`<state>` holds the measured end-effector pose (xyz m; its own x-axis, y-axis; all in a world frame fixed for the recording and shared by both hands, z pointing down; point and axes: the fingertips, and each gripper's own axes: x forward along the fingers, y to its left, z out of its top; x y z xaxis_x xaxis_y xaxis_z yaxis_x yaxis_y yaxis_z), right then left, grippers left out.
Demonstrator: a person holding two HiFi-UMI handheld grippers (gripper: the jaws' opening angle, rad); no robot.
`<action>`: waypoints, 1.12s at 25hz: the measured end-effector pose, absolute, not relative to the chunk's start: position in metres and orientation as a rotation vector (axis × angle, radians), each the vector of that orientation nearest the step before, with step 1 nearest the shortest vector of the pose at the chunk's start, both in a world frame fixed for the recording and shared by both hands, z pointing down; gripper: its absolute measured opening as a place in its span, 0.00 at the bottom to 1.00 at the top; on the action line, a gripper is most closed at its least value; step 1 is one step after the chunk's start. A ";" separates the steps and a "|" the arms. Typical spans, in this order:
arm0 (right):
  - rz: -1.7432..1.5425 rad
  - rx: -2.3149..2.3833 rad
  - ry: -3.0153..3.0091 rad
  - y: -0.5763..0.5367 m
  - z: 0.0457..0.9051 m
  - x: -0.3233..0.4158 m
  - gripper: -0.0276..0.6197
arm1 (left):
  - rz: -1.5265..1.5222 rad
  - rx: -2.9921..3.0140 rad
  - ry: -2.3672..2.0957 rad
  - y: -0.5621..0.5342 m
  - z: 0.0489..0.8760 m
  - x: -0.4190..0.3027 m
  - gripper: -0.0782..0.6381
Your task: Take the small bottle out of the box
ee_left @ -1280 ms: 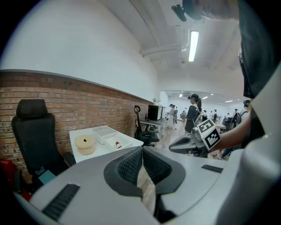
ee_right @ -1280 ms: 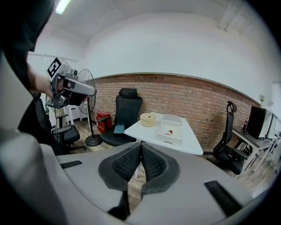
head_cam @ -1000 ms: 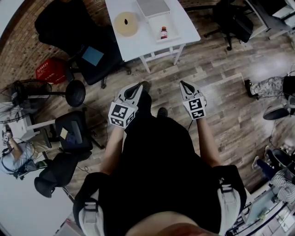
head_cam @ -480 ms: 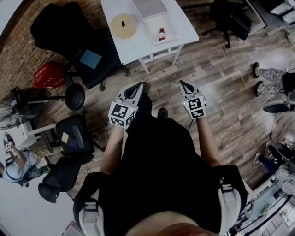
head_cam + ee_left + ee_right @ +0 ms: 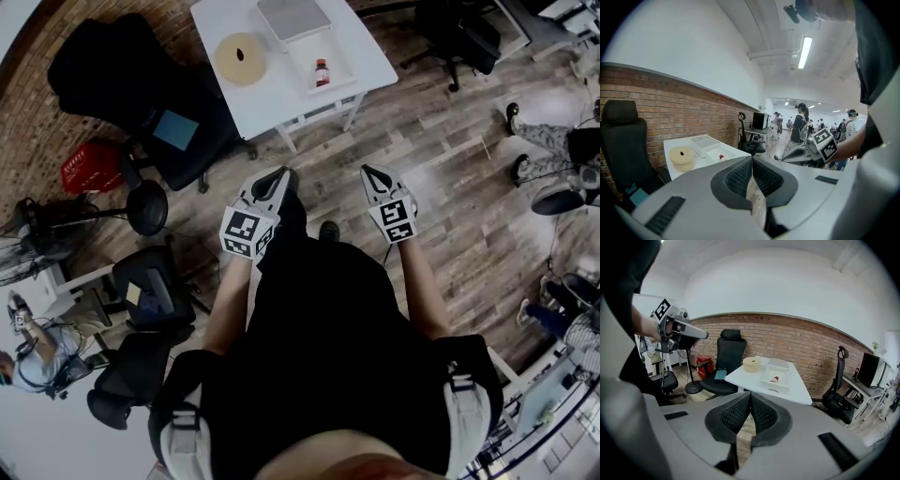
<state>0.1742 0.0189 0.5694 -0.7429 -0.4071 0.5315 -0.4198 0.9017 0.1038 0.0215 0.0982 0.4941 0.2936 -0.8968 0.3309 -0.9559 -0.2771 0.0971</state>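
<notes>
I hold both grippers out low in front of me over a wooden floor, well apart from the white desk [image 5: 272,94] ahead. The left gripper [image 5: 281,172] has its fingers [image 5: 738,176] pressed together with nothing between them. The right gripper [image 5: 367,170] is the same, its fingers [image 5: 736,414] closed and empty.

The small bottle [image 5: 322,72], with a red label and white cap, stands upright inside the open white box [image 5: 339,58] on the desk. A flat white lid [image 5: 293,16] lies just beyond the box, and a round beige roll [image 5: 240,58] sits to its left. A black office chair [image 5: 112,75] stands left of the desk, with a red crate [image 5: 82,167] near it.

Compared with a second ago, the desk, box and bottle sit slightly further left in the head view, and the crate lies lower. Both grippers keep their place in that view, closed as before.
</notes>
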 end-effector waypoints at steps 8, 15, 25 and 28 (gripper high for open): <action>0.048 0.652 -2.478 -0.006 0.568 0.158 0.04 | 0.299 2.327 -1.647 0.064 0.491 -0.001 0.14; 0.058 0.662 -2.475 -0.024 0.567 0.127 0.04 | 0.295 2.339 -1.626 0.039 0.491 -0.029 0.14; 0.066 0.701 -2.452 -0.057 0.572 0.089 0.04 | 0.299 2.347 -1.579 0.003 0.502 -0.071 0.14; 0.077 0.727 -2.443 -0.072 0.573 0.078 0.04 | 0.299 2.368 -1.558 -0.014 0.501 -0.083 0.14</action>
